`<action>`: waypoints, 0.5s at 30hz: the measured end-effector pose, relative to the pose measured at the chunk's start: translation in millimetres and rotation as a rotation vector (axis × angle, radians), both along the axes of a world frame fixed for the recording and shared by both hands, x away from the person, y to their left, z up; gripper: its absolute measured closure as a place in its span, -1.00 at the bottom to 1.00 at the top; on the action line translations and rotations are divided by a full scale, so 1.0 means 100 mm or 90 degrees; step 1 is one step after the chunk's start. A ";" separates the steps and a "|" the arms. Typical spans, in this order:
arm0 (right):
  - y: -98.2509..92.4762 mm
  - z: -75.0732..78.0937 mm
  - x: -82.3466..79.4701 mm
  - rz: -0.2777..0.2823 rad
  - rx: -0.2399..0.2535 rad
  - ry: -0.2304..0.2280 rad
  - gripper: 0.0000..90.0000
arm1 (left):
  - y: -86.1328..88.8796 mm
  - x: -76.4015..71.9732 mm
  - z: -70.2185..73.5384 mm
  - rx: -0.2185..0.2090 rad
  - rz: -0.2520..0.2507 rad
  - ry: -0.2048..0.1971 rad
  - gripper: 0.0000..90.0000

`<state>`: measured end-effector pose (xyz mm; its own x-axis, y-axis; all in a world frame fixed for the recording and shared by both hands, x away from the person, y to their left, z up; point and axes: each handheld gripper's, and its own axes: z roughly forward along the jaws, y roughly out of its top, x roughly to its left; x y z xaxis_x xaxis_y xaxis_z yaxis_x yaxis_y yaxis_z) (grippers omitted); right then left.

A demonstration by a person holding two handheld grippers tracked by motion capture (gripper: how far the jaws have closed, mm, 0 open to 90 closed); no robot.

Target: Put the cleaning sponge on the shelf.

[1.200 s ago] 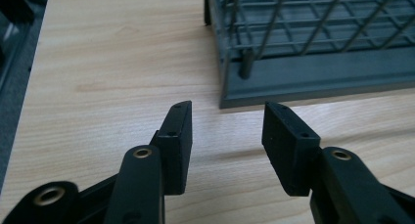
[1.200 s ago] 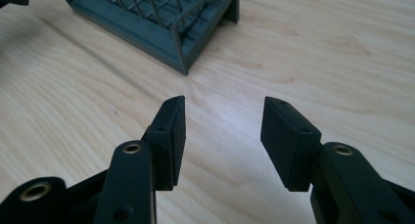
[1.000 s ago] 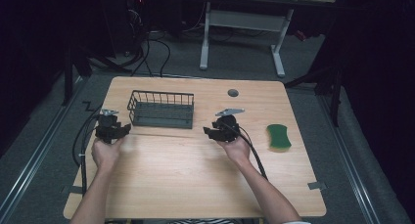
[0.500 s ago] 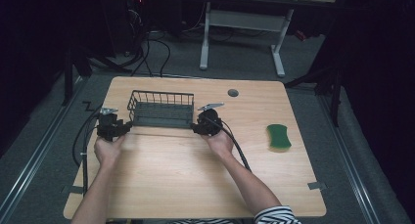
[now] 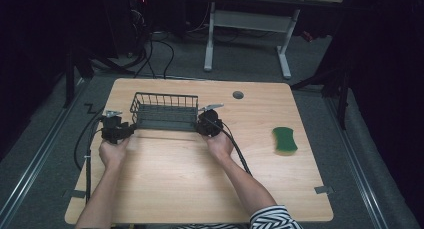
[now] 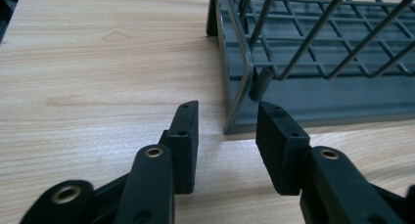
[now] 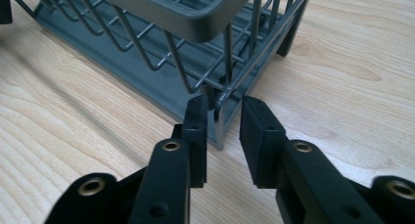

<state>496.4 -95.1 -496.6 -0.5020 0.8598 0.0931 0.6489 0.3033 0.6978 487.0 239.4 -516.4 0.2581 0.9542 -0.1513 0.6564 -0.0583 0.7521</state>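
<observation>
grey wire basket [image 5: 165, 111] sits toward the far left of my wooden counter [image 5: 200, 179], and i have a hand at each near corner. my left hand-held gripper [image 5: 131, 131] lies low and level at the left corner, jaws partly apart with the corner post [image 6: 242, 87] just ahead of them, not pinched. my right hand-held gripper [image 5: 199, 125] has slid leftward from mid-counter to the right corner; its jaws have just been closing and now stand narrow on either side of the corner wire [image 7: 220, 111], contact unclear. green sponge [image 5: 284, 139] lies well apart to the right.
</observation>
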 end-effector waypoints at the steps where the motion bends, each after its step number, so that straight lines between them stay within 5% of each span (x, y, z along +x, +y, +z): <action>1: 0.00 0.00 0.00 0.000 0.000 0.000 0.68 | 0.00 0.00 0.00 0.000 0.000 0.000 0.39; 15: 0.03 0.00 -0.01 0.009 -0.016 -0.004 0.85 | -0.01 0.02 -0.02 -0.004 -0.007 -0.016 0.71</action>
